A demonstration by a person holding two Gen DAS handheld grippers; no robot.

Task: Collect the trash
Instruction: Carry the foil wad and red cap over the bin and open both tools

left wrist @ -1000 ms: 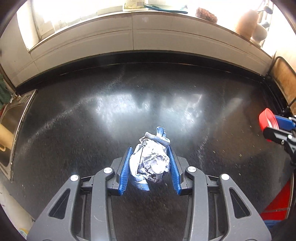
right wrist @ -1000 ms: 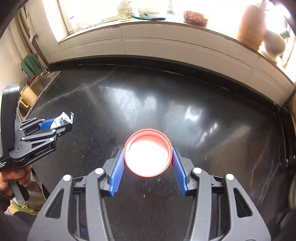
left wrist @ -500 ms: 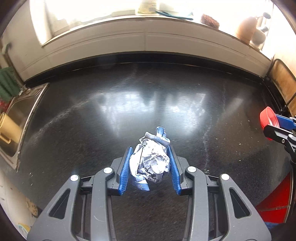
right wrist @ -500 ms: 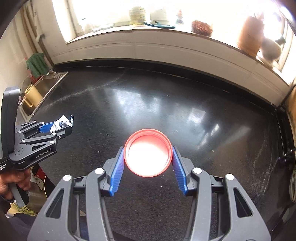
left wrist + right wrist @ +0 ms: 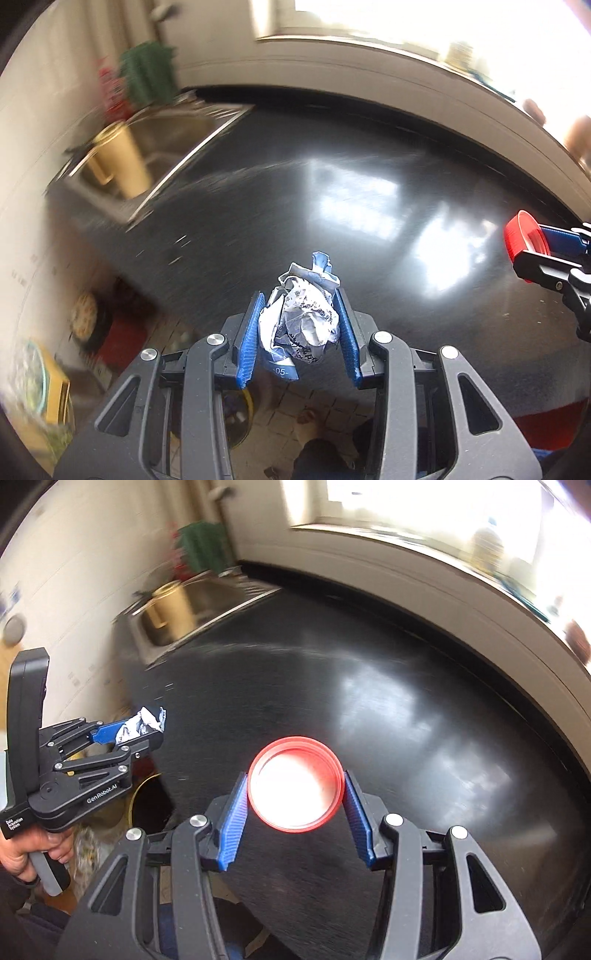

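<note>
My left gripper [image 5: 300, 301] is shut on a crumpled white and blue paper wrapper [image 5: 301, 321], held above the near left edge of the black countertop [image 5: 332, 177]. My right gripper [image 5: 294, 783] is shut on a round red plastic lid [image 5: 293, 788], its hollow side facing the camera, over the counter. In the right wrist view the left gripper [image 5: 149, 725] shows at the left with the wrapper [image 5: 138, 725] in it and a hand [image 5: 26, 853] on its grip. The left wrist view catches the lid [image 5: 524, 236] at the far right.
A steel sink [image 5: 162, 140] with a yellow jug [image 5: 118, 162] lies at the counter's left end, a green cloth [image 5: 147, 74] behind it. Beyond the counter's left edge is tiled floor [image 5: 288, 410] with a dark round bin [image 5: 149, 805] and clutter. A white sill [image 5: 406, 81] runs along the back.
Both grippers have swung left together and rolled, each still gripping its item. The sink and the counter's left edge have come into view, with floor now under the left gripper.
</note>
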